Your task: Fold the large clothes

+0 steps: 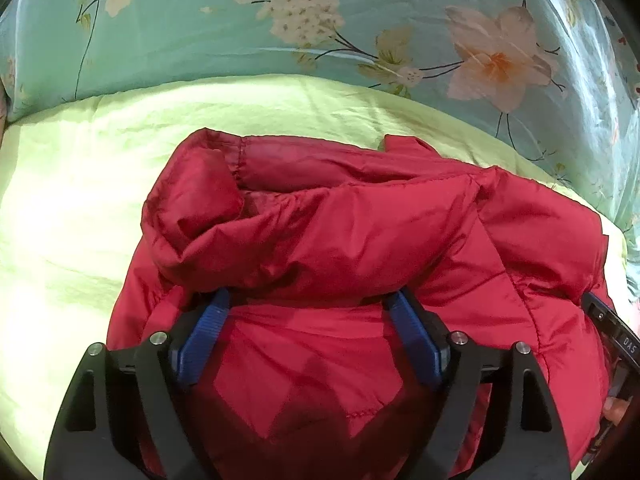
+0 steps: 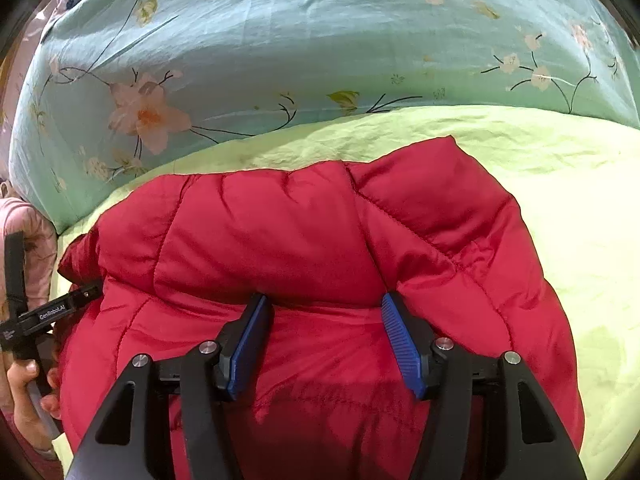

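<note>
**Red jacket folded over on itself, both grippers at the fold line**

The red puffer jacket [image 1: 360, 240] lies on the pale green bedsheet [image 1: 80, 200], bunched into a compact bundle: an upper layer with a stitched hem is doubled over the lower quilted panel, and the fold crease runs across just ahead of both tools. By my reading one fold is largely laid, but the top layer is still puffy and wrinkled, so smoothing and perhaps a further fold remain.

The left gripper [image 1: 308, 312] points steeply down at the jacket, its blue pads spread wide, the tips tucked beneath the overhanging fold; fabric sits between them, yet nothing looks pinched. The right gripper [image 2: 322, 312] is angled down likewise, jaws apart to a lesser width, tips at the crease, pads not pressing on cloth. From the right wrist view, a hand [image 2: 28, 392] grips the left tool's handle at the left edge.

Beyond the sheet rises a teal floral quilt [image 2: 280, 40].
</note>
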Action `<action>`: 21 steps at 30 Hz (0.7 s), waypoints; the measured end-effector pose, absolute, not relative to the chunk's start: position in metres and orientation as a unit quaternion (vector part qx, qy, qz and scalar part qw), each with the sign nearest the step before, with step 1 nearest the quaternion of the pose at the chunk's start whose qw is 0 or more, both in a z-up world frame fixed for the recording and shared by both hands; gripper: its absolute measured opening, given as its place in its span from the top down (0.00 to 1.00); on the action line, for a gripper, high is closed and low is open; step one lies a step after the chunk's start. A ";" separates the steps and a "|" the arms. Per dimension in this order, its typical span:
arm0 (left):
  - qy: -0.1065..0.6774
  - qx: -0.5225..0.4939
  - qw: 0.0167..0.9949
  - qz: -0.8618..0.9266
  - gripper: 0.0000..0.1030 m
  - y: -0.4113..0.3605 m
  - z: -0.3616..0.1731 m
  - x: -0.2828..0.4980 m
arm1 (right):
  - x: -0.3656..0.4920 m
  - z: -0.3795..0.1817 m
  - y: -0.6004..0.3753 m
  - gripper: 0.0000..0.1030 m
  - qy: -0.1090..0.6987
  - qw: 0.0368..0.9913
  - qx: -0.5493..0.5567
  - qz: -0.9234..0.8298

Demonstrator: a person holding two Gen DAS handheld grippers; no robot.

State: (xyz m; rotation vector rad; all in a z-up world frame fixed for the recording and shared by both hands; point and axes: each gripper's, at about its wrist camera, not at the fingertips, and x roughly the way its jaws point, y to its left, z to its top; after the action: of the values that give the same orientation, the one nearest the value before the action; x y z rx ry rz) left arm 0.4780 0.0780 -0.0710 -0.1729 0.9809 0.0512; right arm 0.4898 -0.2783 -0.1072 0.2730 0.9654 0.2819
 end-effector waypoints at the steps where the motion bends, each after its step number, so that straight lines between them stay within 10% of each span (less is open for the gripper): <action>1: 0.470 -0.083 0.878 0.025 0.18 0.079 -0.072 0.477 | 0.490 -0.107 -0.278 0.42 0.460 0.868 0.131 0.135; 21: 0.420 -0.084 0.903 -0.042 0.18 0.094 -0.021 0.369 | 0.437 -0.057 -0.314 0.40 0.430 0.883 0.158 0.102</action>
State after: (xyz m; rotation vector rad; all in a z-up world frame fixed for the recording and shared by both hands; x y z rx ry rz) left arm 0.3688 0.0944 -0.0206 -0.1736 0.8680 -0.0859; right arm 0.4367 -0.3137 -0.0568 0.3279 0.8959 0.2131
